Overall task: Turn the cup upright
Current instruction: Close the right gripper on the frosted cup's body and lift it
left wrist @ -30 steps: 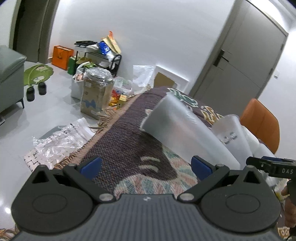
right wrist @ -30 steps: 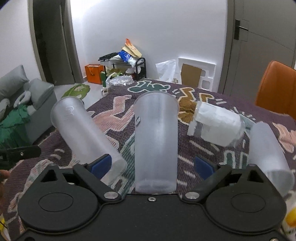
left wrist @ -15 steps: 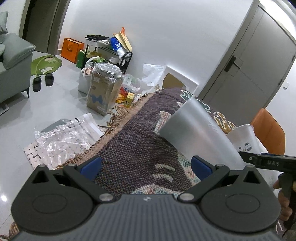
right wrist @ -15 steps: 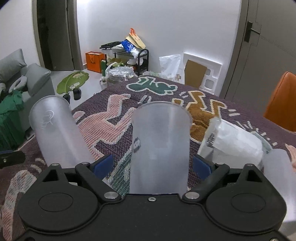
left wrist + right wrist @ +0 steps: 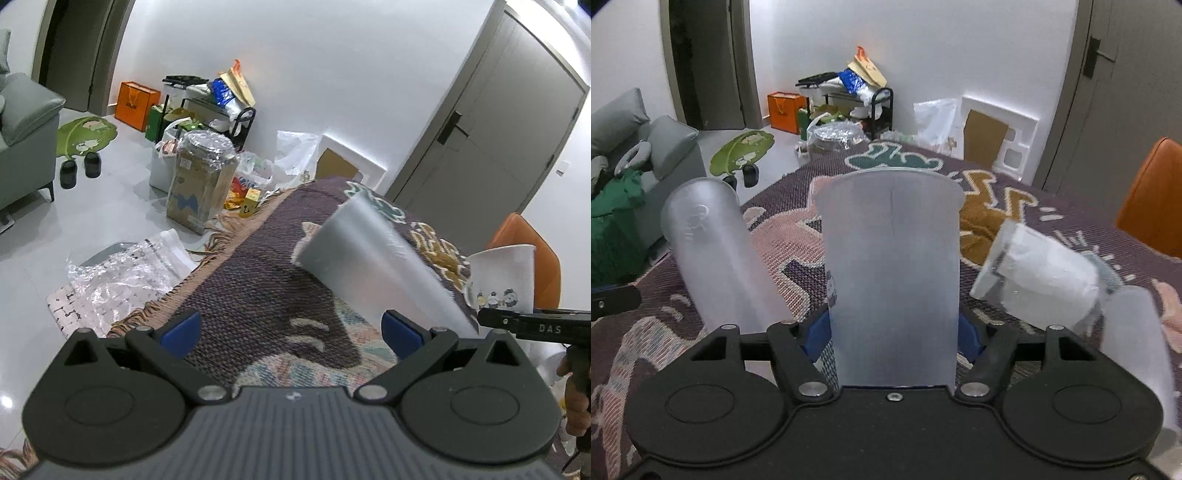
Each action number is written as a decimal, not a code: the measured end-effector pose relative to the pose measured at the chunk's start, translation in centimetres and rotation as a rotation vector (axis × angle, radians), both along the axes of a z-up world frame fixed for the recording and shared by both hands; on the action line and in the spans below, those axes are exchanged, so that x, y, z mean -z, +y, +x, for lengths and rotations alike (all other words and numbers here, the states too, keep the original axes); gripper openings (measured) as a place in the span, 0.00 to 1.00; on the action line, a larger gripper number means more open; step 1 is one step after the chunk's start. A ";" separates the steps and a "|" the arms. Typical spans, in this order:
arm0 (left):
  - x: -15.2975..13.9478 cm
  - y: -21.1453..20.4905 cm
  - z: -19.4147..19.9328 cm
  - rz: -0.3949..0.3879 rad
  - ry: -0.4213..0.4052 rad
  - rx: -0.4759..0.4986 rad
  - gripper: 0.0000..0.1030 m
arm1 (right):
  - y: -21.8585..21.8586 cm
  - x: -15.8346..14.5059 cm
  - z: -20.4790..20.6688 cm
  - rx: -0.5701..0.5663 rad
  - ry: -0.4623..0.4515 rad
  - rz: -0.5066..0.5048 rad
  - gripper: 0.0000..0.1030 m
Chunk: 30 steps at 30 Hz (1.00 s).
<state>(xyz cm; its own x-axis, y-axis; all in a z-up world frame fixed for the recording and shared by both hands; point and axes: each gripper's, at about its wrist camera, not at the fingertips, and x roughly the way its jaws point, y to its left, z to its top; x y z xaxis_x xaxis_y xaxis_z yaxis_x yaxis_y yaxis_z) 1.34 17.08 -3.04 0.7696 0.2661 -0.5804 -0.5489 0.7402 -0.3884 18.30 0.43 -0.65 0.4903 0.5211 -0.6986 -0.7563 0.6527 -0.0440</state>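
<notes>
My right gripper [image 5: 892, 330] is shut on a frosted plastic cup [image 5: 892, 273] that fills the middle of the right wrist view, its wide rim pointing away from me. The same cup [image 5: 506, 280] shows at the right of the left wrist view, lifted, with the right gripper's black body [image 5: 535, 325] below it. A second frosted cup [image 5: 716, 258] lies on its side on the patterned rug-like cloth [image 5: 783, 236] to the left; it also shows in the left wrist view [image 5: 373, 266]. My left gripper [image 5: 291, 326] is open and empty above the cloth.
A cup stuffed with white paper [image 5: 1041, 280] lies right of the held cup, and another frosted cup [image 5: 1137, 350] lies at the far right. An orange chair [image 5: 1156, 199] stands behind the table. Boxes and bags [image 5: 199, 184] clutter the floor past the cloth's fringed edge.
My right gripper moved forward onto the middle cup and closed on it, and the cup now sits higher. My left gripper drew back slightly and stayed open.
</notes>
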 end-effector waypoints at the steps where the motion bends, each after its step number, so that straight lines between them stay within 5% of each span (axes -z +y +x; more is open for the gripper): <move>1: -0.2 -0.3 -0.2 0.004 -0.007 0.008 1.00 | -0.3 -0.4 -0.4 0.000 -0.012 0.002 0.63; 14: -1.9 -4.7 -0.9 0.033 -0.031 0.125 1.00 | -6.1 -3.7 -5.9 0.012 -0.070 0.033 0.62; 30: -0.7 -9.1 -0.5 0.047 0.042 0.308 1.00 | -10.6 -2.1 -13.8 0.044 -0.002 0.064 0.63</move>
<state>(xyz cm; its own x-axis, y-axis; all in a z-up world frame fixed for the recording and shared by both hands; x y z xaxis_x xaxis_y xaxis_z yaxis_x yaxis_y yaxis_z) 0.88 7.94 -2.32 0.7941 0.0517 -0.6056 -0.3109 0.8907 -0.3316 4.52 -10.12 1.45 0.5150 0.5422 -0.6640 -0.7267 0.6870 -0.0026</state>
